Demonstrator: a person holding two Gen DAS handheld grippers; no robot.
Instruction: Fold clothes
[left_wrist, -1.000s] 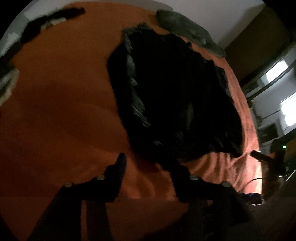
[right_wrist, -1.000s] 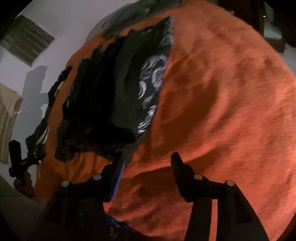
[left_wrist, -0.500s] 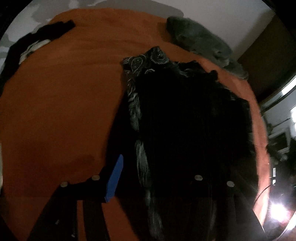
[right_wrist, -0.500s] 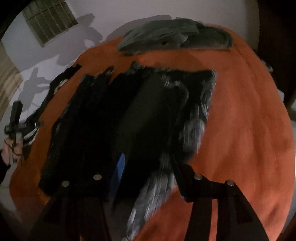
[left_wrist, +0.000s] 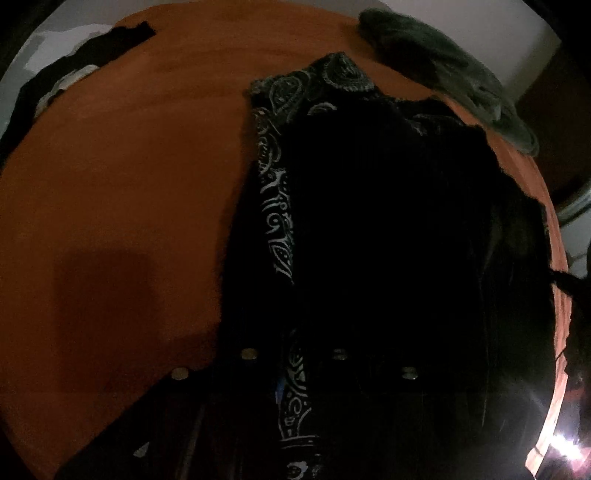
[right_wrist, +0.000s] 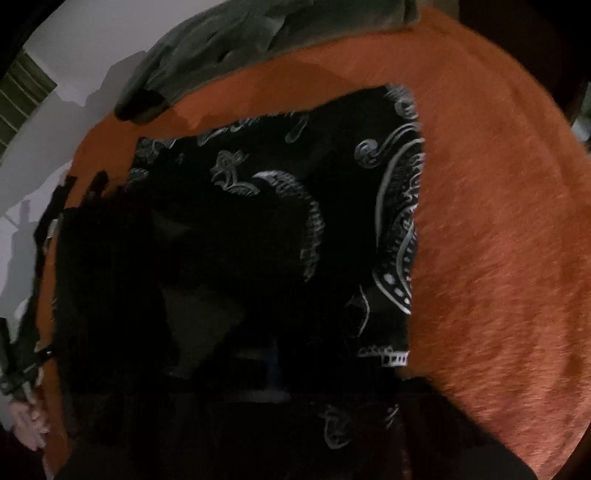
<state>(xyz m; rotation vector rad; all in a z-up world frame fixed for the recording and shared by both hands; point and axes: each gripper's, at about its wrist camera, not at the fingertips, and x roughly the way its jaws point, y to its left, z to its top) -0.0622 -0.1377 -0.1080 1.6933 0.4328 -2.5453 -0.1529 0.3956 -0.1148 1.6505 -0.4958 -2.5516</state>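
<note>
From the left wrist view, we look down on a black paisley garment lying spread on an orange blanket, with a grey-green garment bunched beyond its far end. Our left tool is closing, and its dark fingers sit so near together over the patterned near edge that the cloth appears pinched between them. We judge the fabric thin, soft and limp: it should drape and slide easily, so a hem or corner is the place to take hold. Its long axis runs away from us, from the tool toward the far end of the blanket.

From the right wrist view, the same garment fills the middle, its patterned edge running near to far beside bare blanket. Our right tool is lost in blur and darkness against the cloth; we read it as shut, but cannot tell whether fabric is caught in it. A hand shows at the lower left.
</note>
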